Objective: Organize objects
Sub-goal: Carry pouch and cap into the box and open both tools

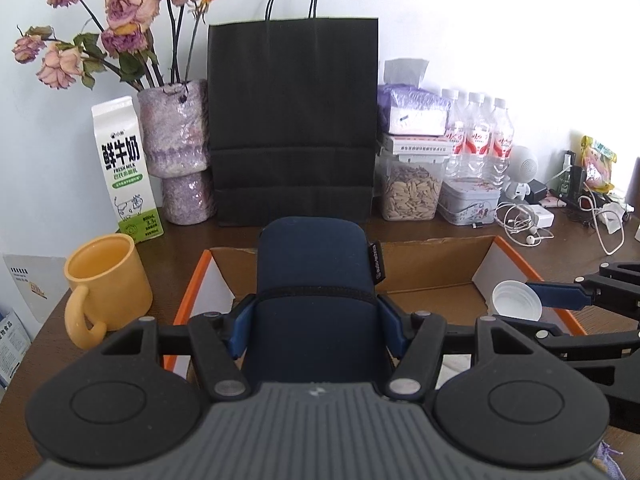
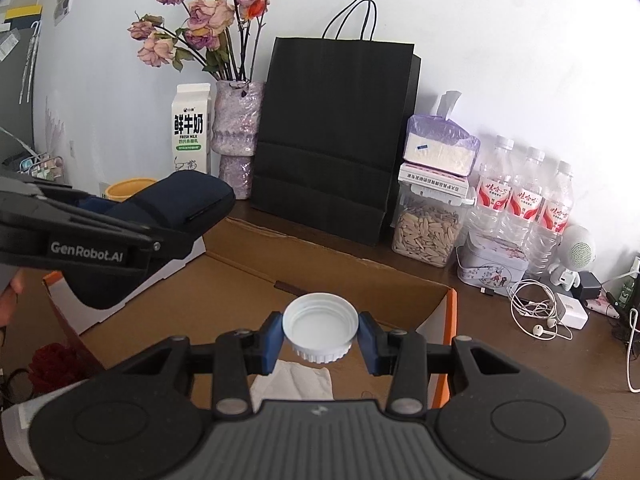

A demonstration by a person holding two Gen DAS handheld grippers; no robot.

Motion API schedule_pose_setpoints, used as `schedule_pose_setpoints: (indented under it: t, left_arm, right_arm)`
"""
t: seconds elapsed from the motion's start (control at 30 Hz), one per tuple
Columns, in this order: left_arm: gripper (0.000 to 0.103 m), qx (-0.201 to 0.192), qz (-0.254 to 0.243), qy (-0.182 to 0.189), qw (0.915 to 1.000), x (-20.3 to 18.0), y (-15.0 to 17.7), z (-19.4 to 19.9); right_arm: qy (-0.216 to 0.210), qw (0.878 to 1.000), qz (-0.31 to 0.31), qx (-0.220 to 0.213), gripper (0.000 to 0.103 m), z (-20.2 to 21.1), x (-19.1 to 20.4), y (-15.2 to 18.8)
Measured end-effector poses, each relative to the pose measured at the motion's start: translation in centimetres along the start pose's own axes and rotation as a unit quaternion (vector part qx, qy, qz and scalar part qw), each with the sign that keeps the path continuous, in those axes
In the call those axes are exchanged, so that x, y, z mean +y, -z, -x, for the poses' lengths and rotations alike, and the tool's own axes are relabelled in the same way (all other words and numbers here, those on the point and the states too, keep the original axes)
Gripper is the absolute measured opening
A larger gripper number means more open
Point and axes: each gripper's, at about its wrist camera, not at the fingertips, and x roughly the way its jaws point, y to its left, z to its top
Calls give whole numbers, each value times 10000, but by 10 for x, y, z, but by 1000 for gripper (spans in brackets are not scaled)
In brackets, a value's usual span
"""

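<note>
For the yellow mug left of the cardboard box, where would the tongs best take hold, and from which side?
Probably the wall at the rim of the yellow mug, from above, one finger inside and one outside. It stands upright with its mouth open, and its handle curls toward the camera, so the rim elsewhere is free. The milk carton behind crowds a side approach.

Each gripper (image 1: 316, 326) (image 2: 320, 338) has black linkage arms, silver pivot screws, blue finger pads and a ribbed grey body; one bears white "GenRobot.AI" lettering.
</note>
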Motion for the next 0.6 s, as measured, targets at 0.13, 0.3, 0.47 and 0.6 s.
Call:
schedule_pose_setpoints:
  t: [0.13, 0.3, 0.47, 0.6]
  left_arm:
    - [64, 106, -4, -13, 9999, 0, 2, -12]
    - [80, 233, -15, 48, 9997, -1, 4, -19]
    - [103, 74, -33, -31, 10000, -2, 4, -12]
    - [103, 143, 8, -20, 9999, -1, 5, -9]
  right_arm:
    - [-20, 10000, -9, 97, 39, -11, -2, 3]
    - [19, 9996, 0, 269, 52, -20, -3, 5]
    - [82, 9997, -27, 206, 93, -17, -3, 5]
    - [103, 9998, -92, 170, 103, -11, -3, 6]
